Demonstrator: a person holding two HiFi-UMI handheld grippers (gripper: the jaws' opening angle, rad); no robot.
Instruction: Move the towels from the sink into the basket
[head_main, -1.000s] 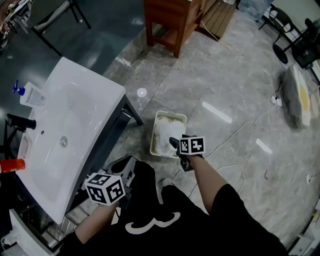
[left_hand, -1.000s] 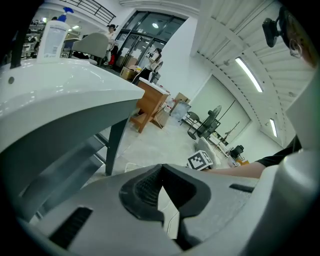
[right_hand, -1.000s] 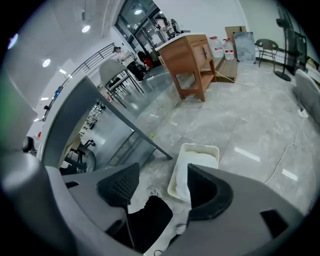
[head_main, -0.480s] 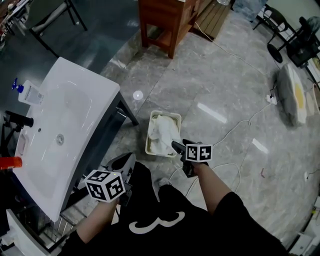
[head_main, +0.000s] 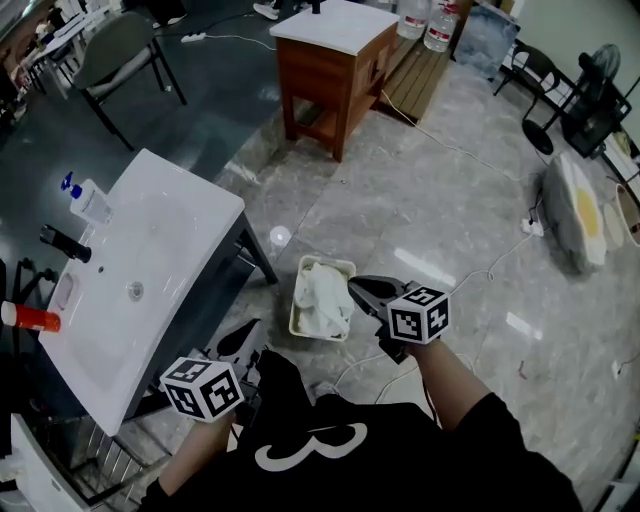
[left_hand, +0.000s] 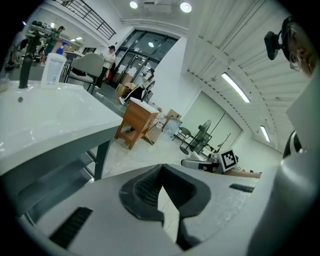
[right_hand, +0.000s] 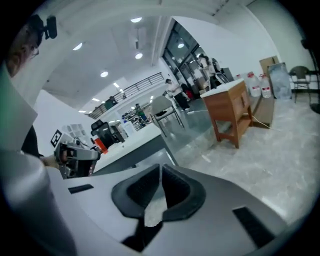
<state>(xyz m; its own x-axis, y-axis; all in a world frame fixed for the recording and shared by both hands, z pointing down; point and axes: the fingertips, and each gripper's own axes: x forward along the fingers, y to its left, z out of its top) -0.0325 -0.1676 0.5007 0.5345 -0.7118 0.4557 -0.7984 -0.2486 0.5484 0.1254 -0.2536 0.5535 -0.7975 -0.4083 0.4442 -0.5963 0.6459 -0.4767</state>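
Towels (head_main: 322, 296) heaped in the basket (head_main: 326, 261), just beside the right gripper (head_main: 354, 283); its jaws have just snapped closed, nothing between them. Left gripper (head_main: 243, 333) closed too, empty, well apart.

The crumpled white towels (head_main: 322, 293) lie in one heap in the white rectangular plastic basket (head_main: 297, 308), so their number cannot be told and the basket's floor is covered. The clear plastic water jugs (head_main: 441, 28) behind the brown wooden cabinet (head_main: 312, 80) are cut off by the head view's top edge. In the left gripper view the people (left_hand: 109, 55) by the glass doors are too small to make out.
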